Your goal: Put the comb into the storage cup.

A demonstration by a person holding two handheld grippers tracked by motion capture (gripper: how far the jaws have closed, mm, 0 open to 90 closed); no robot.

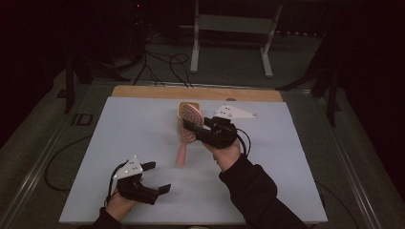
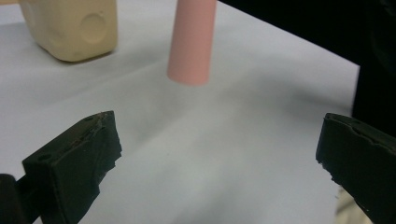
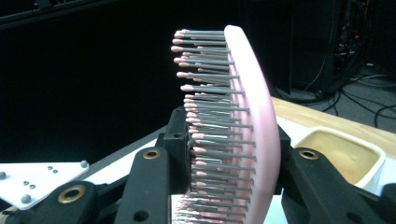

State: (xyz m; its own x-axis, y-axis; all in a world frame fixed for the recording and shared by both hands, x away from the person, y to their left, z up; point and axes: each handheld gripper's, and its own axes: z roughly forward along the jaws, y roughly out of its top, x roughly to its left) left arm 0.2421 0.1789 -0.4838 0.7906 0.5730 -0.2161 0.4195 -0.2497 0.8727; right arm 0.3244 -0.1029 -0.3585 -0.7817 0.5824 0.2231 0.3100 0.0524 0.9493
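A pink hairbrush point(image 1: 182, 151) is held with its handle slanting down to the white mat point(image 1: 129, 129). My right gripper point(image 1: 194, 127) is shut on the brush head point(image 3: 254, 116), one jaw on the bristle side and the other on the smooth back. Just behind the brush stands a cream container point(image 1: 183, 108), which also appears at the right in the right gripper view point(image 3: 345, 156). Near the mat's front left corner my left gripper point(image 1: 156, 177) stands open, with nothing between its jaws point(image 2: 219, 158). The pink handle end point(image 2: 191, 42) and the cream container point(image 2: 74, 28) lie ahead of it.
A wooden strip point(image 1: 196, 92) runs along the table's far edge. Beyond it, cables point(image 1: 162, 64) lie on the floor beside a pale metal frame point(image 1: 229, 28). A dark sleeve point(image 1: 255, 191) comes in from the bottom right.
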